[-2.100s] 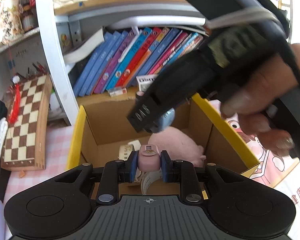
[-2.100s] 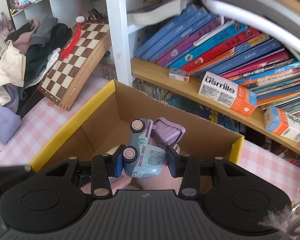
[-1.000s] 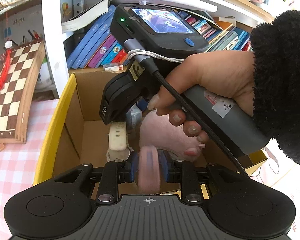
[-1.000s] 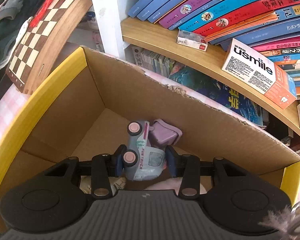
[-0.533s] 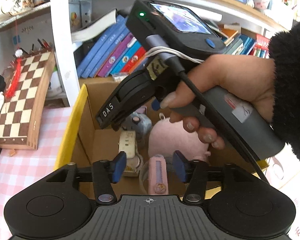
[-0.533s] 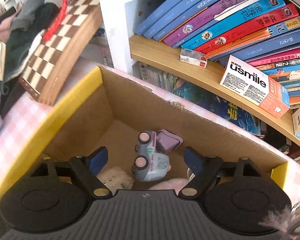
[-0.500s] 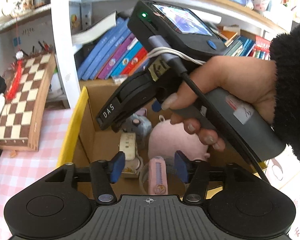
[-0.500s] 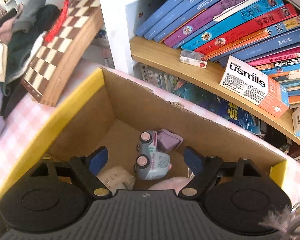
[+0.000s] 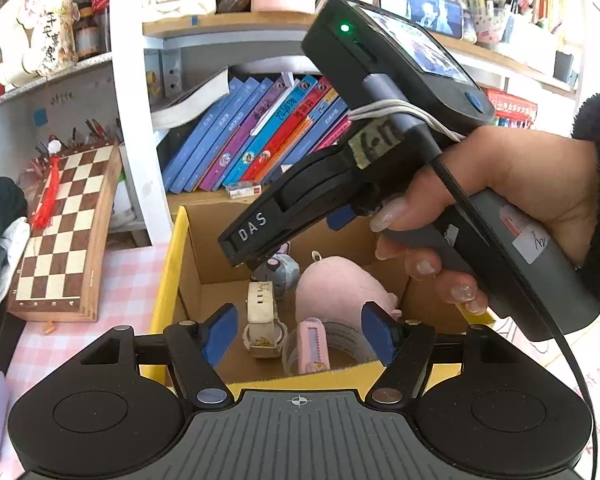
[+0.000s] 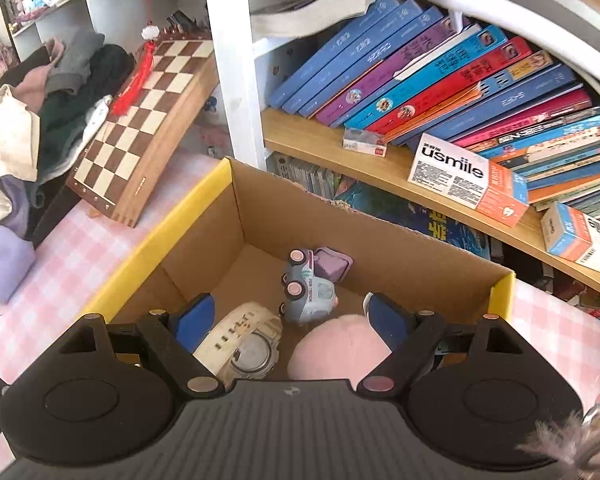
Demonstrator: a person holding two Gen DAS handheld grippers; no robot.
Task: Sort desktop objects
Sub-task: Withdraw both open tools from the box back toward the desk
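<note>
A yellow-rimmed cardboard box (image 9: 168, 280) (image 10: 172, 224) stands below the bookshelf. Inside lie a pale blue toy truck (image 10: 306, 292) (image 9: 280, 270), a lilac piece (image 10: 332, 264) behind it, a cream wristwatch (image 10: 244, 340) (image 9: 260, 320), a pink plush (image 10: 340, 354) (image 9: 336, 288), a small pink utility knife (image 9: 311, 346) and a tape roll (image 9: 340, 344). My left gripper (image 9: 300, 334) hangs open above the box's near rim, nothing between its fingers. My right gripper (image 10: 290, 320) is open over the box, empty; in the left wrist view a hand (image 9: 500, 196) holds that gripper above the box.
A folding chessboard (image 9: 64, 236) (image 10: 148, 120) leans at the left on the pink checked tablecloth (image 10: 80, 256). Clothes (image 10: 28, 128) pile at the far left. Slanted books (image 10: 420, 80), a usmile carton (image 10: 468, 180) and small boxes fill the shelf behind the box.
Both grippers let go: the toy truck and the pink knife now lie in the box. Both grippers have since drawn back and up, jaws wider apart.
</note>
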